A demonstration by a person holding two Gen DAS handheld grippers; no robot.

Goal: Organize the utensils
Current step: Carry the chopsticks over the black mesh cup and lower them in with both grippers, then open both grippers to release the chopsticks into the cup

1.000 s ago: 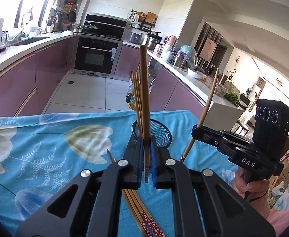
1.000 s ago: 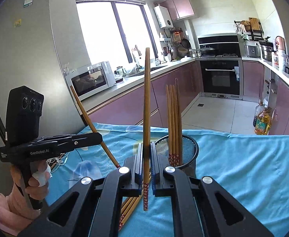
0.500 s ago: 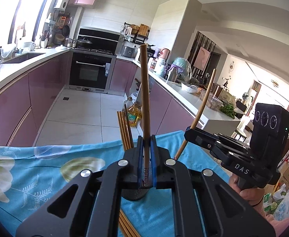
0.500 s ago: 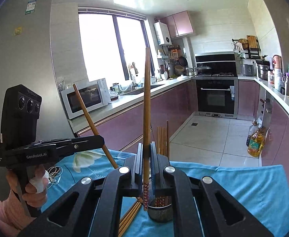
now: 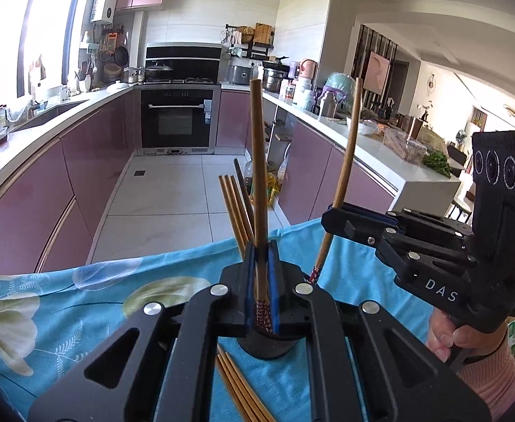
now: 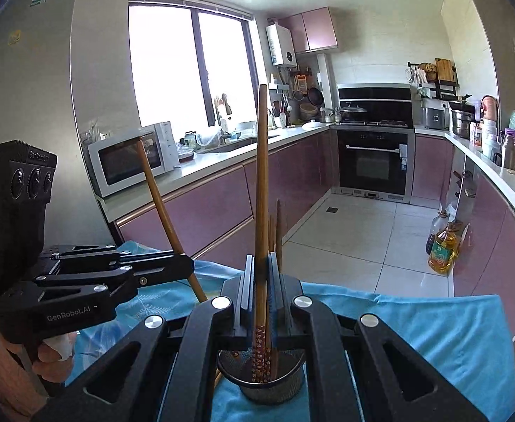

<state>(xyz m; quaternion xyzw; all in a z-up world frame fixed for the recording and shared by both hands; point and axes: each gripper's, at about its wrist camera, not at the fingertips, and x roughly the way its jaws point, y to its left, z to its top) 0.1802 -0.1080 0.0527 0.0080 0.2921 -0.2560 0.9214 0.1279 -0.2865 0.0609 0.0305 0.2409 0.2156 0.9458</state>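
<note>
My left gripper [image 5: 261, 246] is shut on one brown chopstick [image 5: 258, 183] that stands almost upright, its patterned end down. Right under the jaws sits the black mesh holder [image 5: 268, 346], with several chopsticks [image 5: 234, 207] leaning in it. My right gripper [image 6: 261, 263] is shut on a second upright chopstick [image 6: 261, 193], whose patterned end hangs inside the holder's [image 6: 275, 388] rim beside the standing chopsticks [image 6: 278, 235]. Each view shows the other gripper from the side: the right gripper [image 5: 335, 218] with its chopstick [image 5: 345, 161], the left gripper [image 6: 183, 267] with its chopstick [image 6: 159, 207].
A blue floral tablecloth [image 5: 64, 302] covers the table, and its far edge drops to the tiled kitchen floor [image 5: 173, 193]. Loose chopsticks [image 5: 240, 387] lie on the cloth by the holder. A hand [image 5: 461, 341] grips each tool. Pink cabinets [image 6: 204, 218] and an oil bottle [image 6: 444, 246] stand beyond.
Both grippers have closed in on the mesh holder with their chopsticks. The holder, earlier ahead of the fingertips, now sits directly beneath them, and the right chopstick's end has come into its rim.
</note>
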